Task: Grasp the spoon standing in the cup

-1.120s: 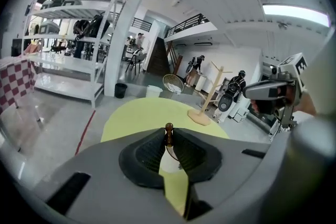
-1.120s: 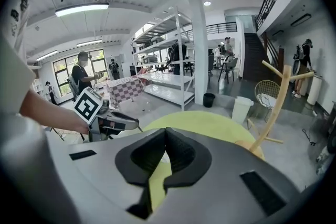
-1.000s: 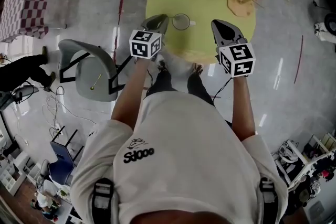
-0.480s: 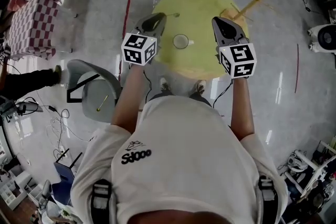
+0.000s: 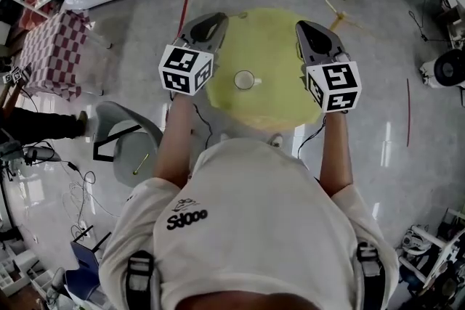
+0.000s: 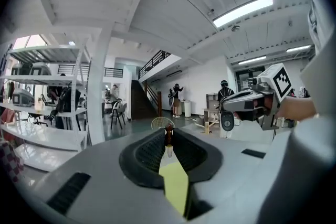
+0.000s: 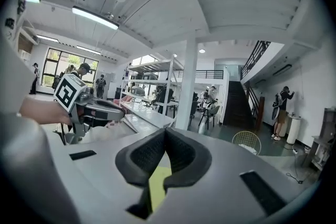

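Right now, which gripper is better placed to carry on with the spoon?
Left. The left gripper already pinches a slim brown, pale-tipped thing, apparently the spoon; the cup looks empty. The right gripper is shut on nothing.

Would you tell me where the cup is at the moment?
In the head view the cup stands on the round yellow table, just left of its middle, between the left gripper and the right gripper.

I'm looking into a big open lab or workshop hall. It has a white beamed ceiling with strip lights (image 6: 242,10), metal shelving racks (image 6: 44,78) at the left, a staircase (image 7: 239,105) up to a far mezzanine, and a glossy grey floor (image 5: 407,156) strewn with loose cables (image 5: 76,181).
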`<state>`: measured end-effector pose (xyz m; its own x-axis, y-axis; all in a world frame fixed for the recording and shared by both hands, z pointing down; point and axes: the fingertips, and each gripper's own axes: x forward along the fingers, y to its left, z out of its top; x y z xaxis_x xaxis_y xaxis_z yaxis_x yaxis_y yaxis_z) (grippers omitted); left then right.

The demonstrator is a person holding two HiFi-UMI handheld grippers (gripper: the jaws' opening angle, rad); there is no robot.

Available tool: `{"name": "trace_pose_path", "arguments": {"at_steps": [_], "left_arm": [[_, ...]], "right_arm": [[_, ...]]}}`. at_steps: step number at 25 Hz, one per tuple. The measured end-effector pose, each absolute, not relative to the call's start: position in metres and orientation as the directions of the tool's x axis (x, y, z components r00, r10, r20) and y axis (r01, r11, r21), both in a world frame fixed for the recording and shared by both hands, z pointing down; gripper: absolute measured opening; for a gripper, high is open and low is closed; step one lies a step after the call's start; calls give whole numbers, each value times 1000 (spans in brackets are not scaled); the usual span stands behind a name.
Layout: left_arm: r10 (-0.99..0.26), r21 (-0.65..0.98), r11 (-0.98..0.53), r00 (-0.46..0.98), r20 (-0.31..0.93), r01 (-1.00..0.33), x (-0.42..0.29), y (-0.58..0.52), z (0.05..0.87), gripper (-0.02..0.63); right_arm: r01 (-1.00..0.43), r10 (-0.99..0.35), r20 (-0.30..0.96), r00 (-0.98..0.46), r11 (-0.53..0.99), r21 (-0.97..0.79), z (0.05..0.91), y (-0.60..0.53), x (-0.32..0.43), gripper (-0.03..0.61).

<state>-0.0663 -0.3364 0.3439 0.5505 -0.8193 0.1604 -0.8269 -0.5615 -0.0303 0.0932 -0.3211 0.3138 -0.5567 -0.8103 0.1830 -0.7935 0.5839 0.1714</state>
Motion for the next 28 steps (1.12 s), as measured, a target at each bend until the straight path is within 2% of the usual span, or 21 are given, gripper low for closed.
{"name": "trace_pose_path", "arguments": {"at_steps": [11, 28], "left_arm": [[-846, -176, -531, 528, 72, -829, -53, -333, 270, 63], [-844, -163, -536, 532, 73, -828, -54, -328, 274, 63]], "right_arm": [[-763, -802, 107, -588, 593, 256, 263, -321, 95, 21], [-757, -800, 133, -585, 598, 264, 272, -323, 94, 21]]}}
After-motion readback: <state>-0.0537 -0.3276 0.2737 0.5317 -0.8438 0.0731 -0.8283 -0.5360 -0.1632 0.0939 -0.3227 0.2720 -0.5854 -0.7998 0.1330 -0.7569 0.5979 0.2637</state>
